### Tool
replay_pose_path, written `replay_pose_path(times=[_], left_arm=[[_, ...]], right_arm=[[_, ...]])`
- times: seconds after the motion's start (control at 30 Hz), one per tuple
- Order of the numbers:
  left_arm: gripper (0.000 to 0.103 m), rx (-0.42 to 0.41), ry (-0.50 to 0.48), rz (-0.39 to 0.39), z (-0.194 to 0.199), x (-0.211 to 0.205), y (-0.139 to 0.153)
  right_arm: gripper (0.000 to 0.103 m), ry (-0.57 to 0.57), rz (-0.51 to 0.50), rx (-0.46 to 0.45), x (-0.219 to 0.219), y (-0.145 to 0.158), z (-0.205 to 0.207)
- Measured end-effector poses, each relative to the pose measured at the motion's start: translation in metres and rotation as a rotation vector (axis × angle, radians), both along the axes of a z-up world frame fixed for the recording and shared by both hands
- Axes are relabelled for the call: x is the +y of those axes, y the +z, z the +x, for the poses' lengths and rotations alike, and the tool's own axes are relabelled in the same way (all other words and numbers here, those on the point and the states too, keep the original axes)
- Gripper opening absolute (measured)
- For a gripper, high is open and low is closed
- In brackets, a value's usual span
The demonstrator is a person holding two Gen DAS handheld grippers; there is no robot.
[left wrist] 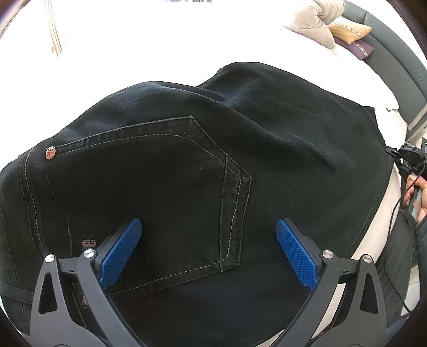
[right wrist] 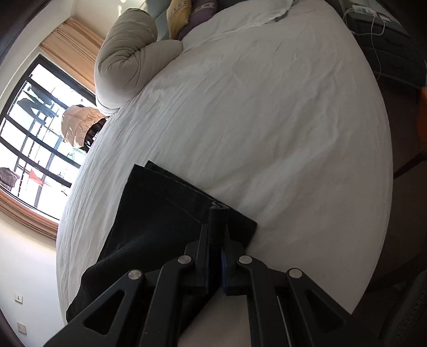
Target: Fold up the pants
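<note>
Black jeans (left wrist: 186,165) lie on a white bed, seat side up, with a stitched back pocket (left wrist: 149,186) and a copper rivet (left wrist: 50,153). My left gripper (left wrist: 208,229) is open just above the pocket, its blue pads (left wrist: 296,253) apart and empty. In the right wrist view the leg end of the jeans (right wrist: 165,211) lies on the sheet. My right gripper (right wrist: 215,235) is shut on a bunched fold of the hem edge (right wrist: 217,213) near the bed's near side.
The white bed sheet (right wrist: 253,120) stretches far ahead. A rolled beige duvet (right wrist: 125,56) and yellow and purple cushions (right wrist: 178,13) lie at the head. A window (right wrist: 34,125) is at left. A grey headboard (left wrist: 395,61) and a nightstand (right wrist: 384,37) border the bed.
</note>
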State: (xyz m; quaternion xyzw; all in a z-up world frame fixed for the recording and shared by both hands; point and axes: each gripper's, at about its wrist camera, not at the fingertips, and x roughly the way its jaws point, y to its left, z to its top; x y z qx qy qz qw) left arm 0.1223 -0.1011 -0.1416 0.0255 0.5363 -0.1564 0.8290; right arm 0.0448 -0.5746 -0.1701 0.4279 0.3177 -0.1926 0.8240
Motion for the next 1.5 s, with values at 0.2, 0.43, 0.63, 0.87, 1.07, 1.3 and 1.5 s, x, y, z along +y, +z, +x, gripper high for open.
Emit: replay_pose_path(times=[0.2,0.43,0.63,0.87,1.07,1.3,1.5], left_arm=[[0.103,-0.005,0.007,-0.02,-0.001,0.001,-0.003],[0.103,-0.016,-0.004,-0.002,-0.004,0.001,-0.004],[0.103,-0.018,-0.016,0.004,-0.007,-0.004,-0.006],[0.103,-0.027,-0.066,0.018,-0.011,-0.006,-0.009],[0.103,-0.035,-0.084,0.035,-0.014,-0.011,-0.011],[0.103,-0.034,-0.09,0.049,-0.014,-0.016,-0.01],[0.103,-0.039,-0.094,0.06,-0.011,-0.022,-0.011]], right_arm=[[0.035,0.147,-0.067,0.084,0.003,0.02,0.011],[0.066,0.214,-0.279,0.055,0.009,0.087,0.006],[0.06,0.708,-0.626,0.164,0.077,0.103,0.086],[0.058,0.955,-0.744,0.291,0.077,0.086,0.141],[0.058,0.916,-0.638,0.281,0.033,0.081,0.159],[0.058,0.915,-0.549,0.263,0.023,0.066,0.167],[0.025,0.953,-0.529,0.283,0.026,0.056,0.176]])
